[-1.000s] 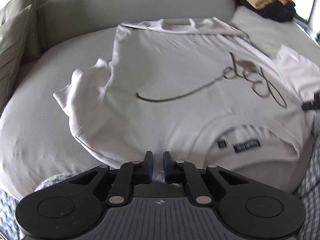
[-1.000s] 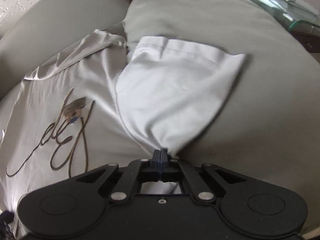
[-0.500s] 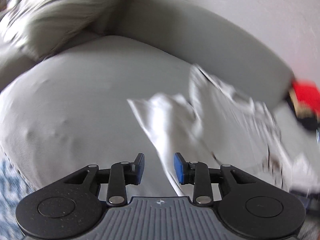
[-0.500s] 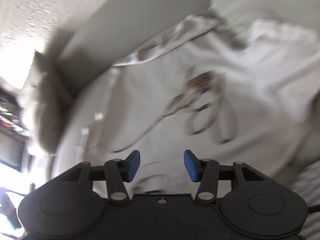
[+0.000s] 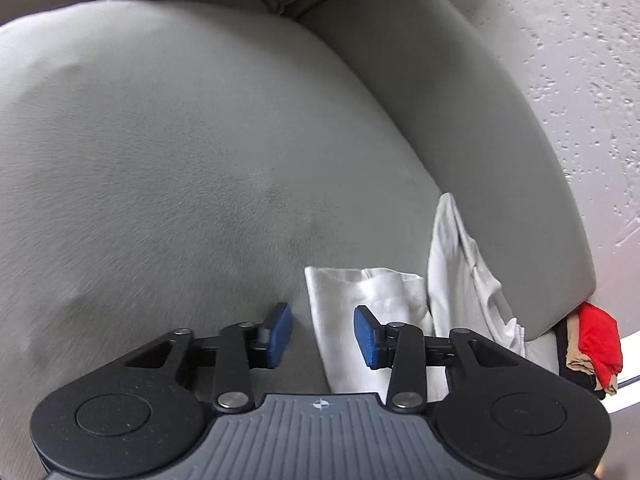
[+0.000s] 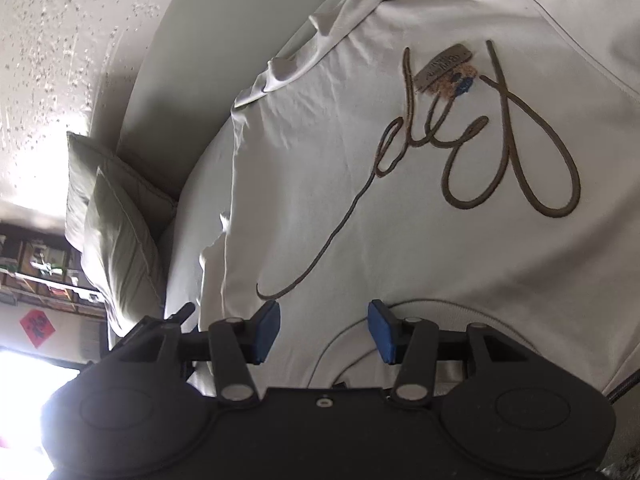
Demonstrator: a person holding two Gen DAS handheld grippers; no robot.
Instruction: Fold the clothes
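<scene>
Shirt (image 6: 400,184) is lying spread flat on the sofa (image 5: 168,152), hem bunching at its back edge. I am holding the left gripper (image 5: 323,334) wide over a sleeve (image 5: 360,304), and the right gripper (image 6: 323,330) wide above the collar (image 6: 404,312), both gripping nothing.

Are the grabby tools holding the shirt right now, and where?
No. The left tool and the right tool are both open and empty, just above the white T-shirt.

A: Where does the shirt (image 6: 400,200) lie?
B: Flat on the seat (image 5: 180,160), backrest (image 5: 460,128) behind it, sleeve (image 5: 360,304) ahead of the left gripper (image 5: 323,334).
A: And the pillow (image 6: 116,248)?
B: Left of the shirt, against the backrest.
</scene>
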